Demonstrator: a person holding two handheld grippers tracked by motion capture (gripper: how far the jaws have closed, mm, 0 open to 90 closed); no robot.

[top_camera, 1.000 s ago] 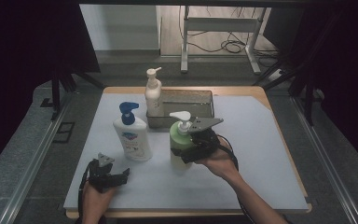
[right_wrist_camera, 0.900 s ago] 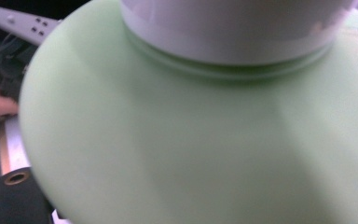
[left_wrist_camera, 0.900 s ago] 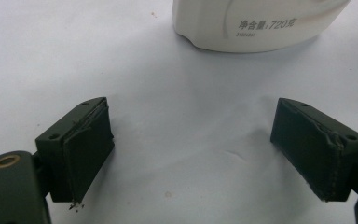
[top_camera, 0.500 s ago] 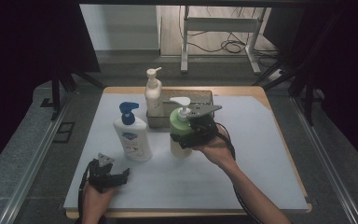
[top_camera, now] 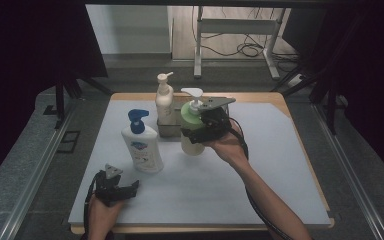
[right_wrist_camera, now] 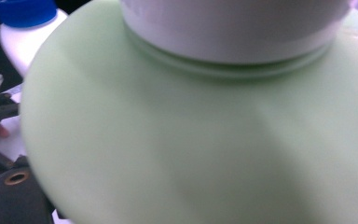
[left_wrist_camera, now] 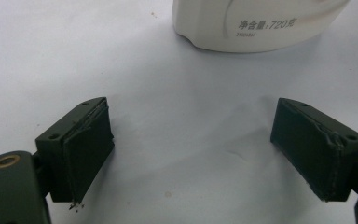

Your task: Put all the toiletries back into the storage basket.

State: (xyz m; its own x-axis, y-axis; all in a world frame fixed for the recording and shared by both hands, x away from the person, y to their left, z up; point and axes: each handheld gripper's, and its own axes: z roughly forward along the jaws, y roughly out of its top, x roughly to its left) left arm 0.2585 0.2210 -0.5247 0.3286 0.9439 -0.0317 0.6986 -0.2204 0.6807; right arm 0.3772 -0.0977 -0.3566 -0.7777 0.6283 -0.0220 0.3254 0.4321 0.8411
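A pale green pump bottle (top_camera: 192,126) with a white pump head is held off the white table mat (top_camera: 270,165), in front of a dark tray (top_camera: 167,130). My right gripper (top_camera: 196,133) is shut on its body; in the right gripper view the green bottle (right_wrist_camera: 191,140) sits right against the camera. A white bottle with a blue pump (top_camera: 141,146) stands left of centre. My left gripper (top_camera: 124,191) rests open near the front edge. In the left gripper view, the left gripper (left_wrist_camera: 214,154) has nothing between its jaws, and the white bottle's base (left_wrist_camera: 251,23) is just beyond.
A cream pump bottle (top_camera: 164,99) stands upright in the left end of the dark tray at the back of the table. A metal stand and cables (top_camera: 240,40) lie on the floor beyond. Bare mat stretches to the right and front.
My right gripper has carried the green bottle up and away from me, toward the tray. The left gripper and the other two bottles have not moved.
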